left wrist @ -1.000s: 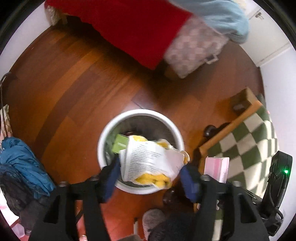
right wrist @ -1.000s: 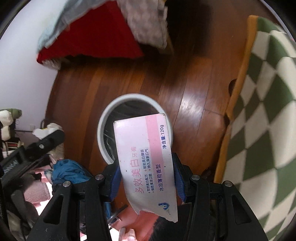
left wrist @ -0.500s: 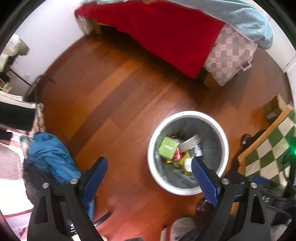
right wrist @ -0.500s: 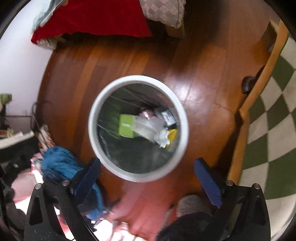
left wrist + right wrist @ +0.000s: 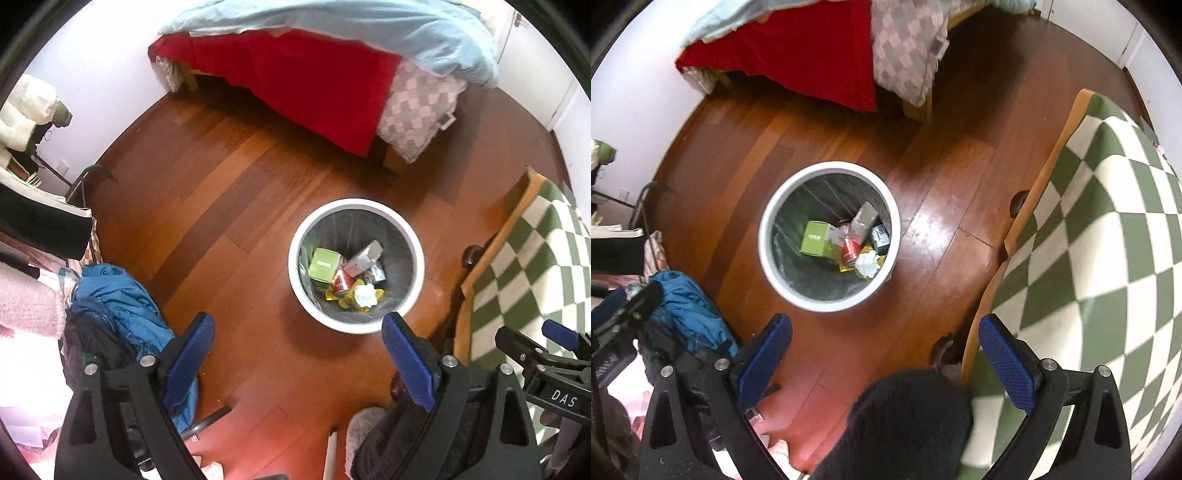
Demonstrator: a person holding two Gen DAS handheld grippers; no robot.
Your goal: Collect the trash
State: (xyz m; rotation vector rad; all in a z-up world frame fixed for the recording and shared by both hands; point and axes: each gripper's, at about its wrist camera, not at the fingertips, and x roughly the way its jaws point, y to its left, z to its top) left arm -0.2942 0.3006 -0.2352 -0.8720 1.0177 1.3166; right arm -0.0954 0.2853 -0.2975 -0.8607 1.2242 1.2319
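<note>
A round white trash bin (image 5: 415, 280) with a dark liner stands on the wooden floor; it also shows in the right wrist view (image 5: 768, 266). Inside lie a green box (image 5: 324, 264), a red can (image 5: 341, 282), a grey carton (image 5: 364, 258), crumpled white paper (image 5: 365, 295) and yellow scraps. In the right wrist view I see the green box (image 5: 814, 238), the red can (image 5: 850, 252) and the crumpled paper (image 5: 867, 264). My left gripper (image 5: 297, 343) is open and empty, high above the floor, short of the bin. My right gripper (image 5: 884, 343) is open and empty, also above and short of the bin.
A bed with red sheet (image 5: 314, 81) and checked pillow (image 5: 413, 114) stands at the back. A green-and-white checked rug (image 5: 1089, 240) lies right of the bin. Blue clothing (image 5: 122, 306) is piled at the left. A dark slipper or foot (image 5: 908, 424) is at the bottom.
Both grippers opened and dropped their trash into the bin: the left its paper and yellow wrapper, the right its pink-white box. Both then rose away from the bin.
</note>
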